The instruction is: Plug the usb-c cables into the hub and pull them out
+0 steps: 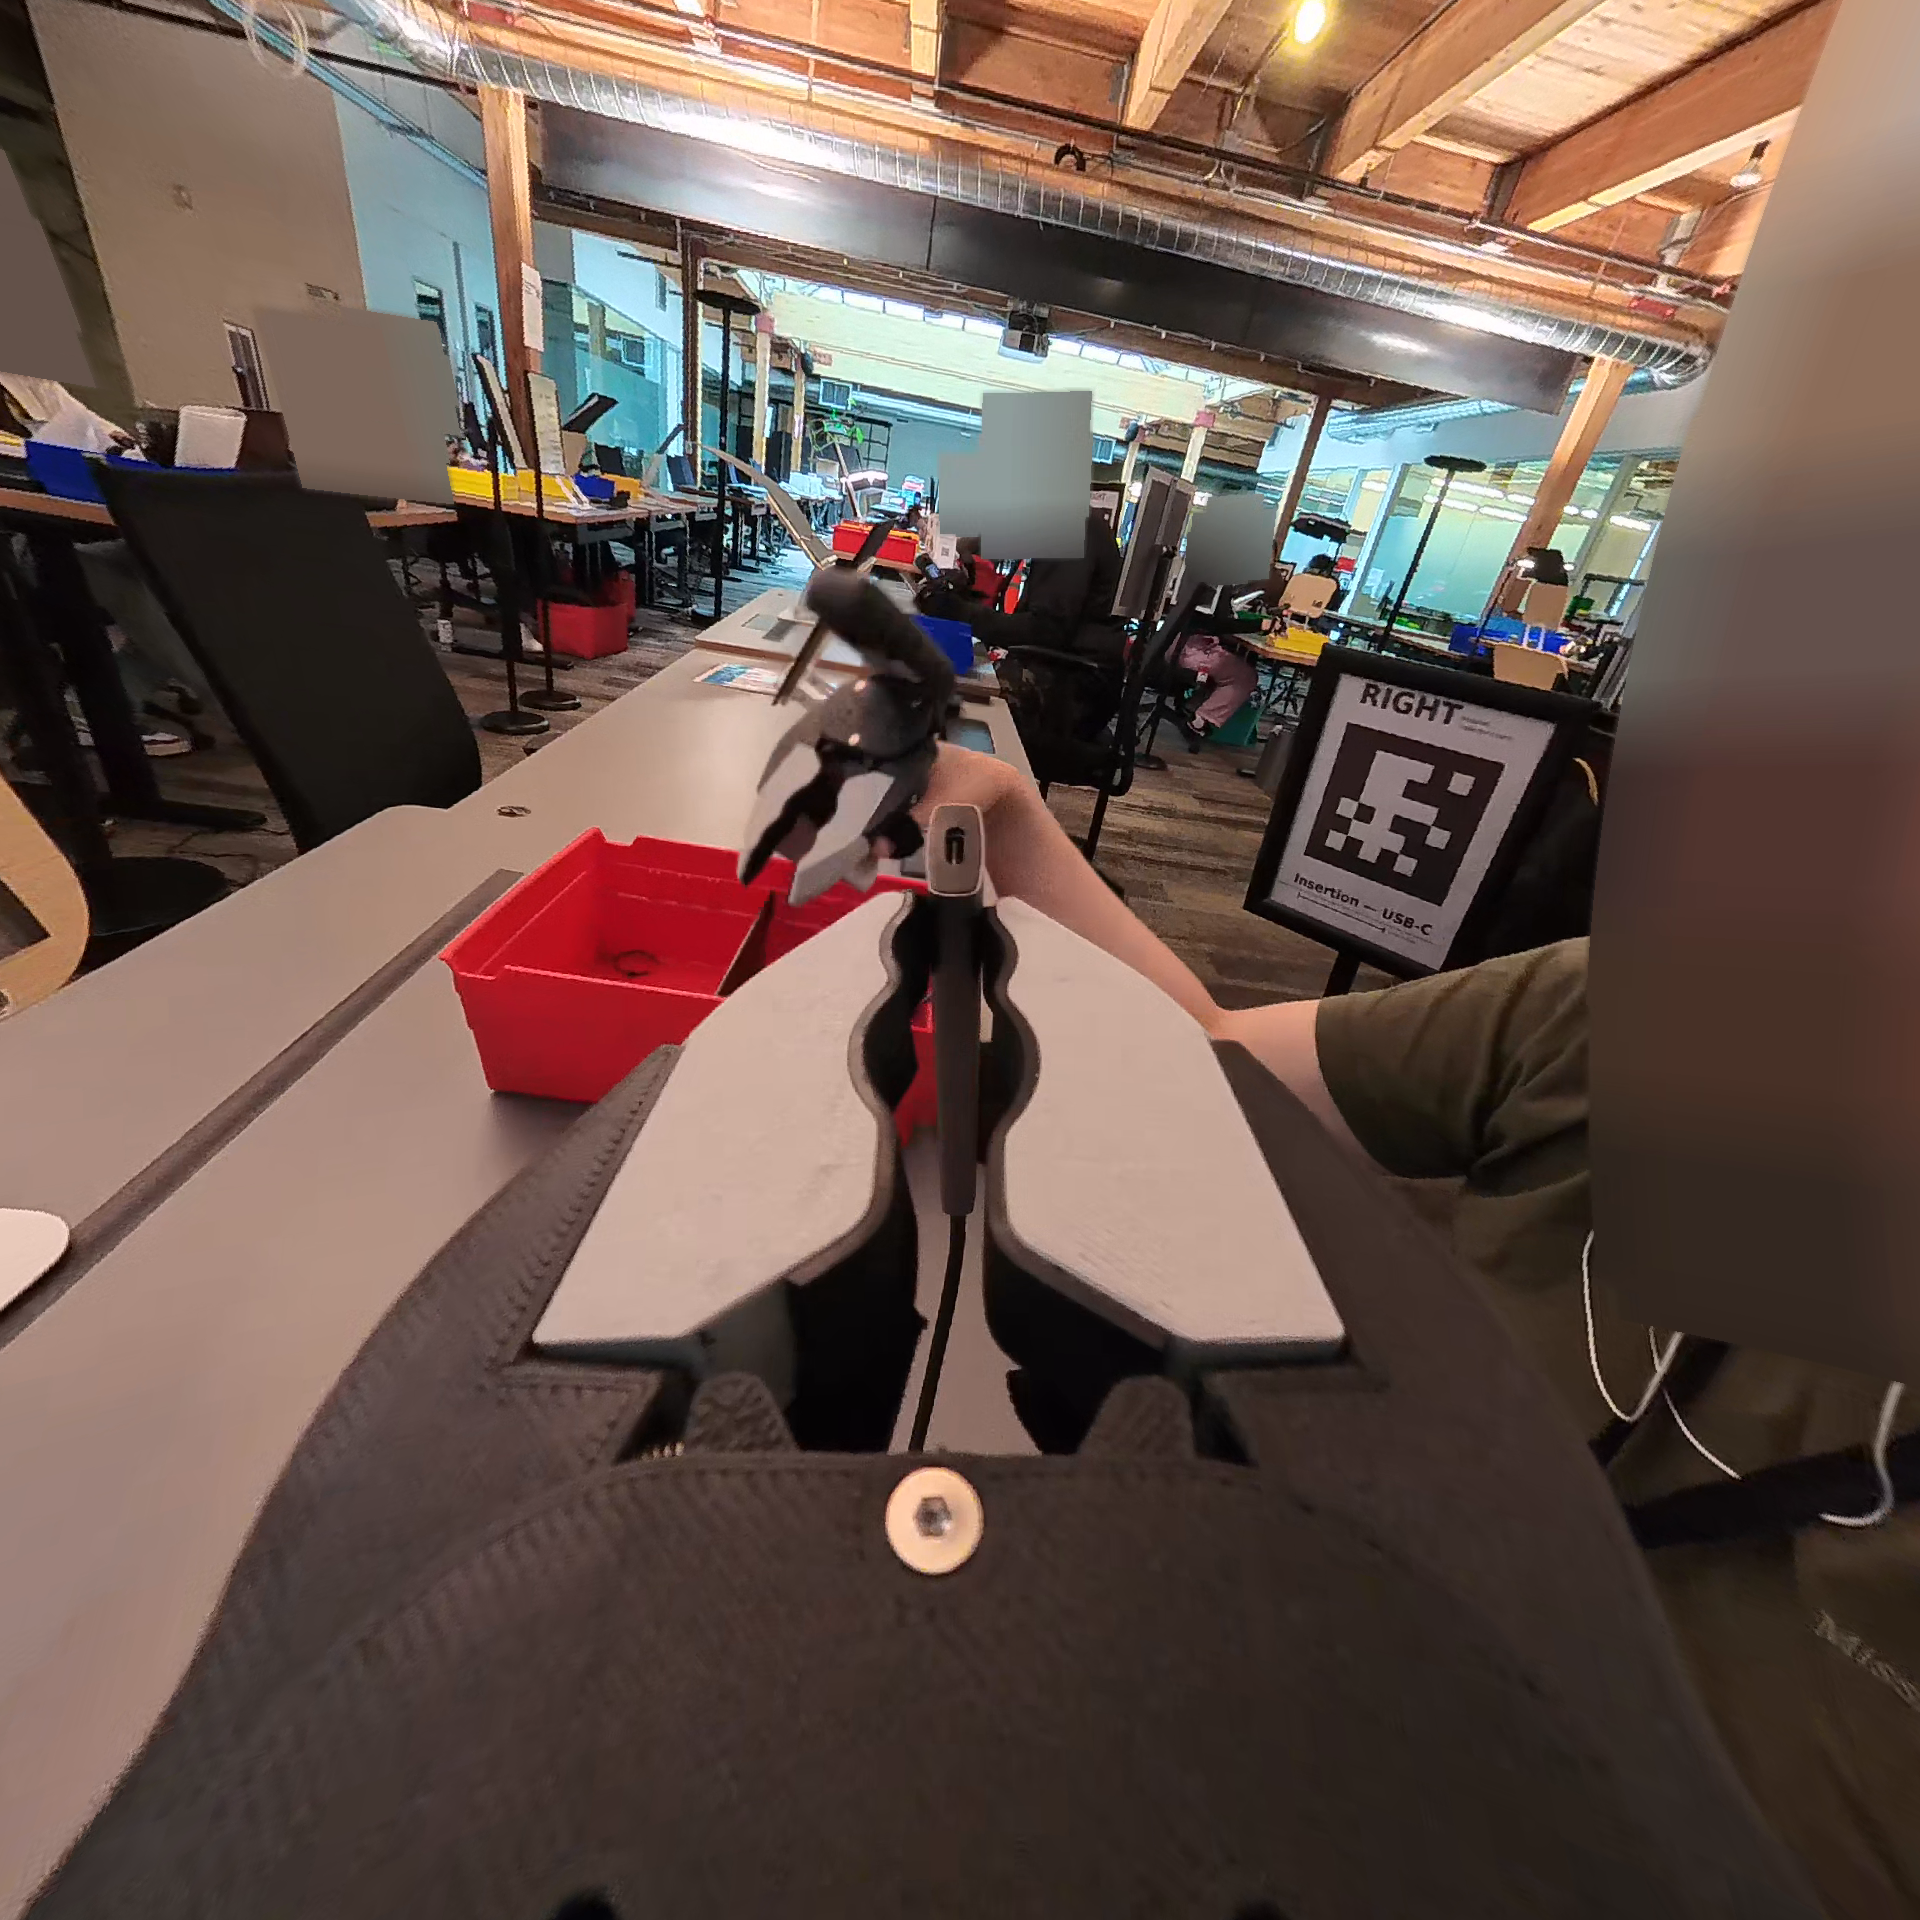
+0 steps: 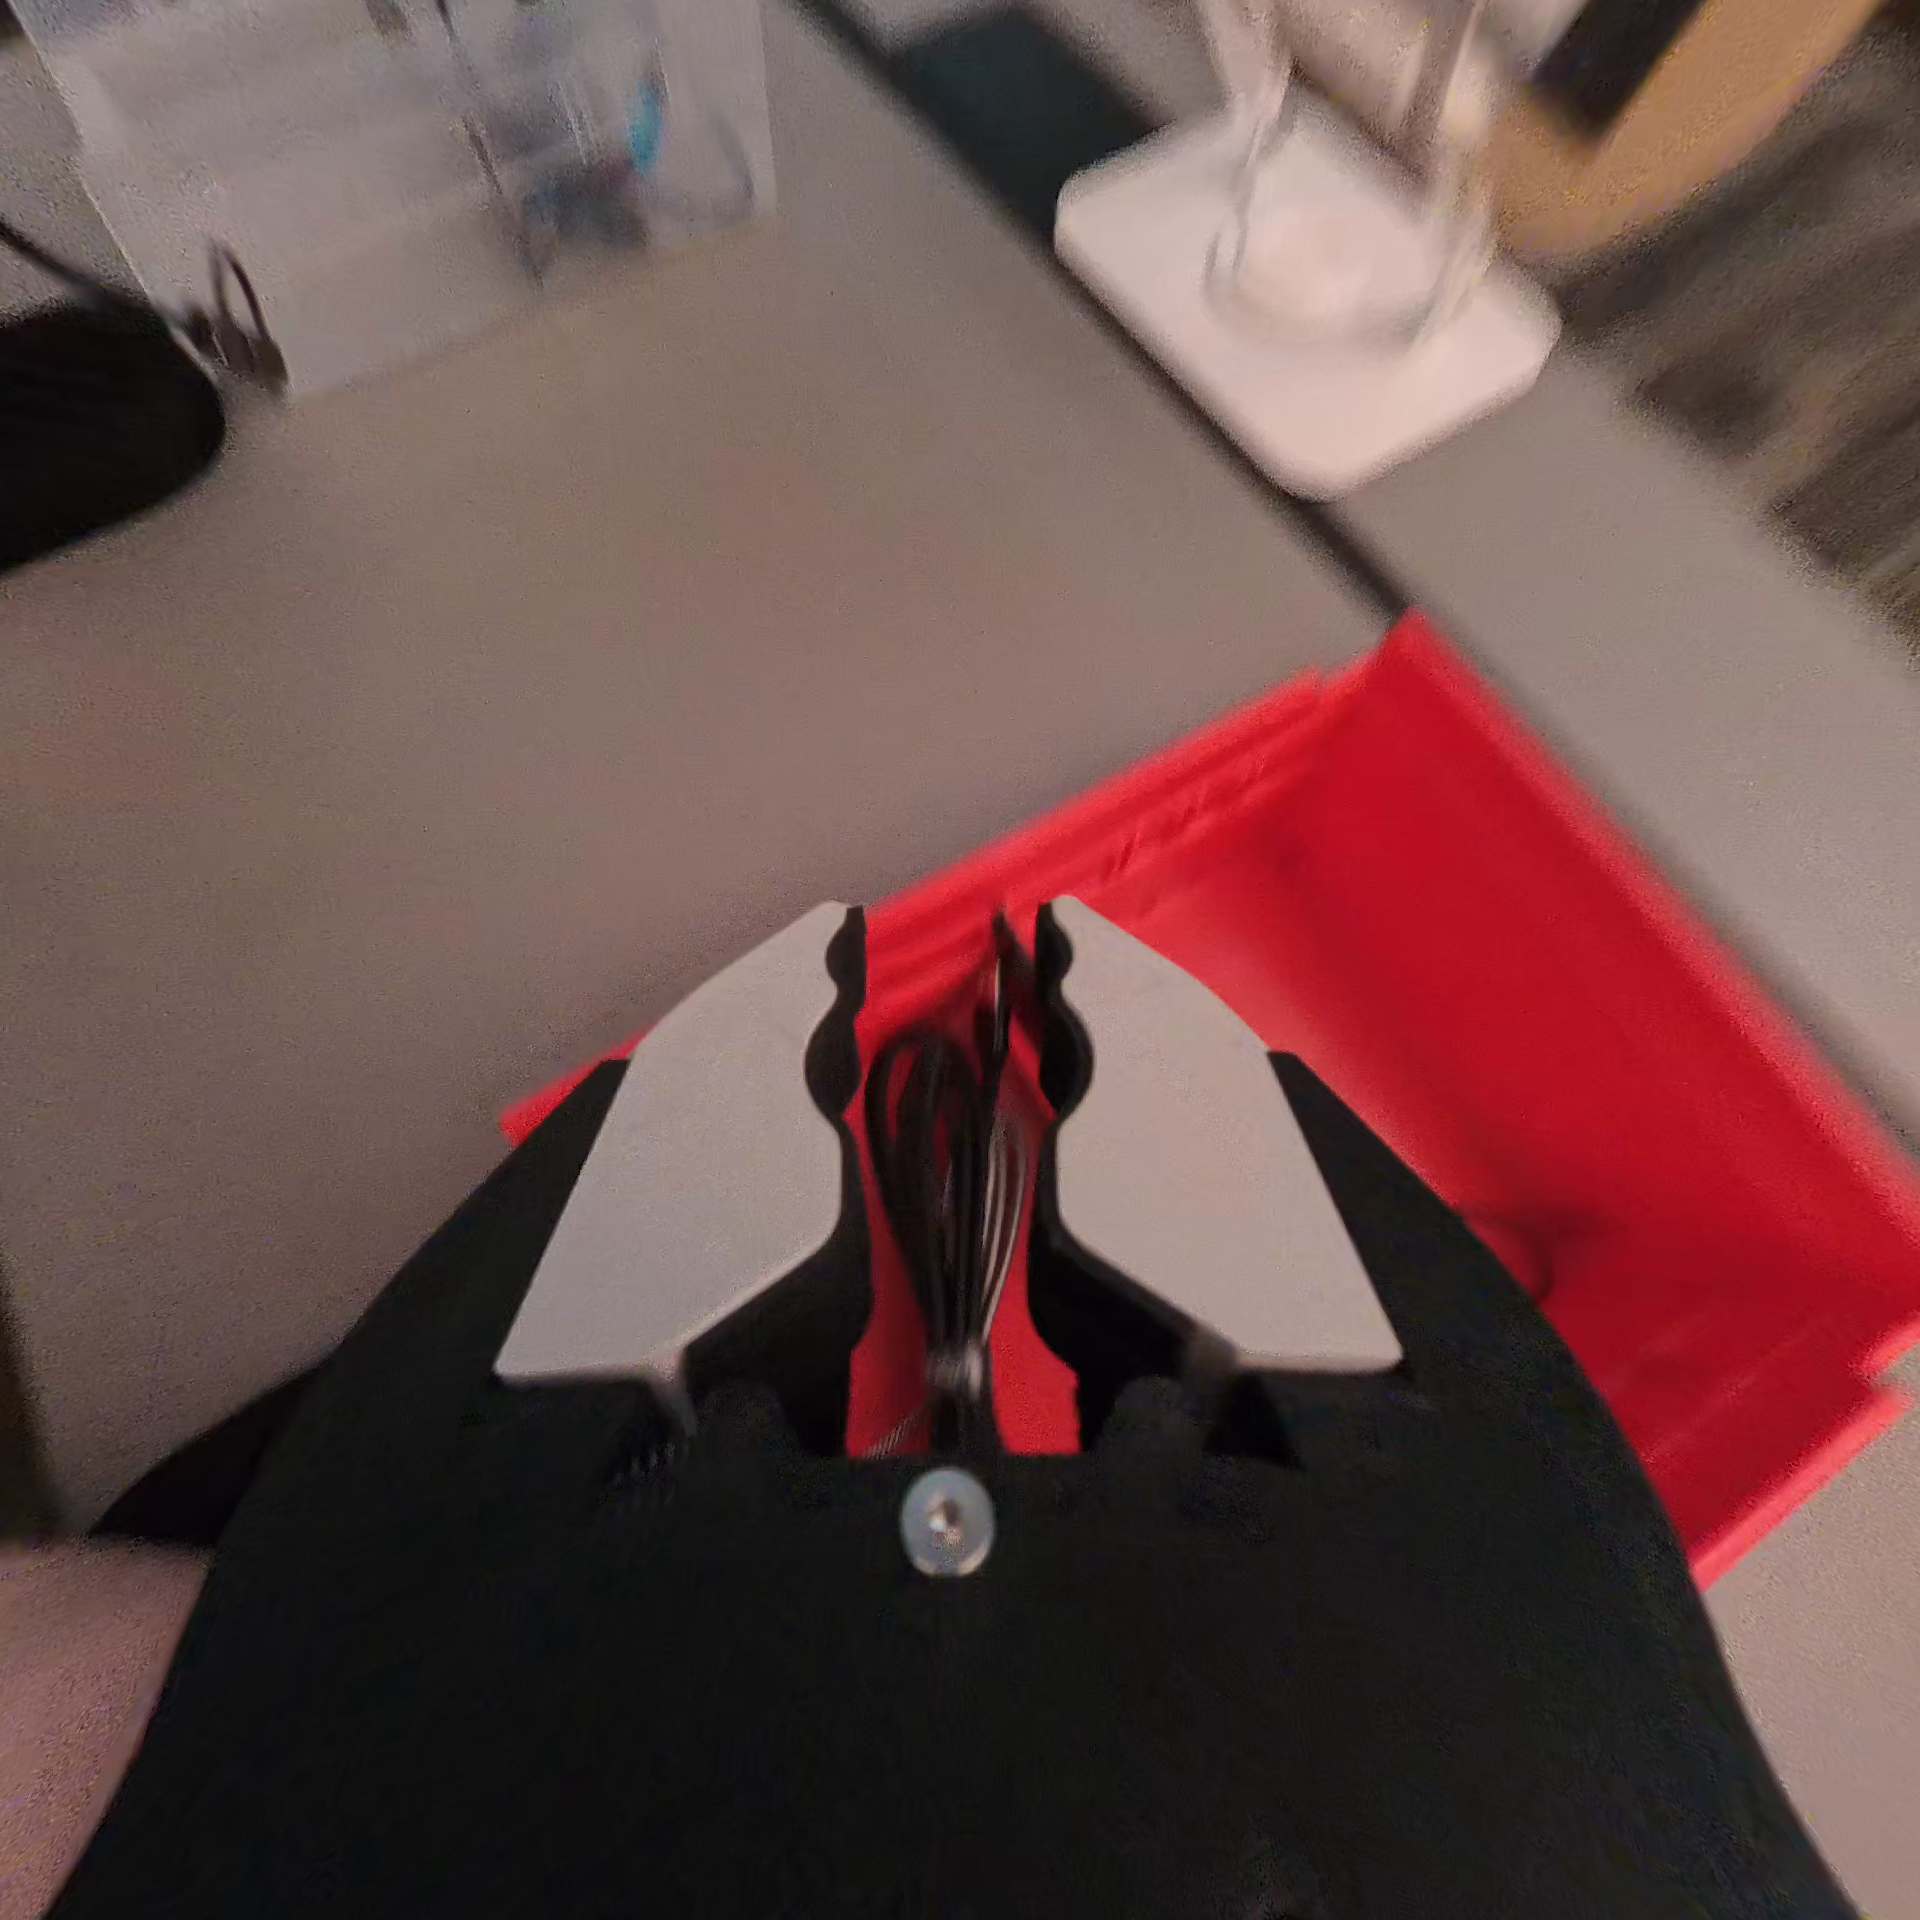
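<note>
My left gripper (image 1: 951, 914) is shut on a slim dark USB-C hub (image 1: 954, 1049), held edge-on with its metal end (image 1: 954, 847) sticking out past the fingertips. The hub's black cable (image 1: 940, 1330) trails back between the fingers. My right gripper (image 2: 951, 914) is open and hovers over a red bin (image 2: 1455, 935). A coiled black cable (image 2: 951, 1153) lies in the bin below the gap, untouched as far as I can tell. The right gripper also shows in the left wrist view (image 1: 821, 821), pointing down over the red bin (image 1: 582, 966). The right wrist view is blurred.
The bin stands on a grey table (image 1: 260, 1039). A framed marker sign (image 1: 1413, 810) stands on the right. A black chair (image 1: 301, 644) is beyond the table's left. A white stand base (image 2: 1299, 332) sits on the table beyond the bin. A person's arm (image 1: 1101, 925) reaches in from the right. One gripper's finger ends stand about 35 cm off the other's.
</note>
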{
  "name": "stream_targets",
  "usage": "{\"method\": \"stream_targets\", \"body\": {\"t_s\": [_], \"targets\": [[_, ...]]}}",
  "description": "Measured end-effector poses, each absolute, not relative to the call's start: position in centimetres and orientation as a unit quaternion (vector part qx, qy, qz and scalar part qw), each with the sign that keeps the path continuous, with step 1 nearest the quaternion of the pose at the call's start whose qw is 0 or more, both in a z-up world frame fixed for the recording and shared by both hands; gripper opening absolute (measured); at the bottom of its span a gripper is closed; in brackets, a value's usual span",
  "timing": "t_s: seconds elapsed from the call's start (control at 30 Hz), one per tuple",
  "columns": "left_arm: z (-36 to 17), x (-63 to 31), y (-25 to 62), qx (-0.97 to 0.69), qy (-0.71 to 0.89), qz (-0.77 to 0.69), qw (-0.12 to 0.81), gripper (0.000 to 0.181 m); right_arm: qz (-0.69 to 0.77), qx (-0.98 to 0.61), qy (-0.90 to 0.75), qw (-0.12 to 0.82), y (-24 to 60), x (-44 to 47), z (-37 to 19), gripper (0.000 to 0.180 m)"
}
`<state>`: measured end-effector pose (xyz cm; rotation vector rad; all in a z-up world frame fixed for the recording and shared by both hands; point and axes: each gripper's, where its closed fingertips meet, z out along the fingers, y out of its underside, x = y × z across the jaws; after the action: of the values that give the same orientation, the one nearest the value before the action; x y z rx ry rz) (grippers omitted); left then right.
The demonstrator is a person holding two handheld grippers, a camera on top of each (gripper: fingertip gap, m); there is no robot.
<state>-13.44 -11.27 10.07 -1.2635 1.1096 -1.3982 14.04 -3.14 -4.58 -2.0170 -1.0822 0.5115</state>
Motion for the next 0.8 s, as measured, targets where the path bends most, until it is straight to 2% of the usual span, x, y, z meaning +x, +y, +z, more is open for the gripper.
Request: {"method": "stream_targets", "body": {"t_s": [0.1,0.17,0.27,0.43,0.53,0.6,0.7,0.8], "targets": [[9.9,-12.5,-11.1,-0.516,0.442,-0.573,0.458,0.009,0.204,-0.694,-0.455,0.52,-3.3,8.4,2.1,0.043],[9.7,-12.0,-10.9,-0.519,0.435,-0.575,0.46,0.009,0.268,-0.621,-0.48,0.559,-5.4,3.0,5.4,0.046],[9.4,-11.3,-10.8,-0.521,0.43,-0.579,0.456,0.009,0.361,-0.561,-0.516,0.537,-8.8,-4.4,6.4,0.046],[8.6,-10.2,-10.8,-0.533,0.443,-0.555,0.46,0.009,0.468,-0.575,-0.509,0.437,-11.1,-11.0,4.2,0.045],[8.6,-9.7,-10.9,-0.529,0.442,-0.555,0.466,0.009,0.457,-0.592,-0.527,0.403,-11.0,-11.7,2.4,0.01],[8.9,-9.7,-10.7,-0.523,0.433,-0.556,0.48,0.012,0.419,-0.596,-0.525,0.44,-9.8,-10.9,2.8,0.01],[9.8,-10.6,-10.1,-0.527,0.409,-0.555,0.498,0.042,0.369,-0.568,-0.496,0.544,-8.5,-7.2,7.0,0.01],[10.4,-11.8,-9.7,-0.525,0.399,-0.553,0.51,0.042,0.291,-0.56,-0.422,0.651,-6.6,0.7,11.6,0.009]]}}
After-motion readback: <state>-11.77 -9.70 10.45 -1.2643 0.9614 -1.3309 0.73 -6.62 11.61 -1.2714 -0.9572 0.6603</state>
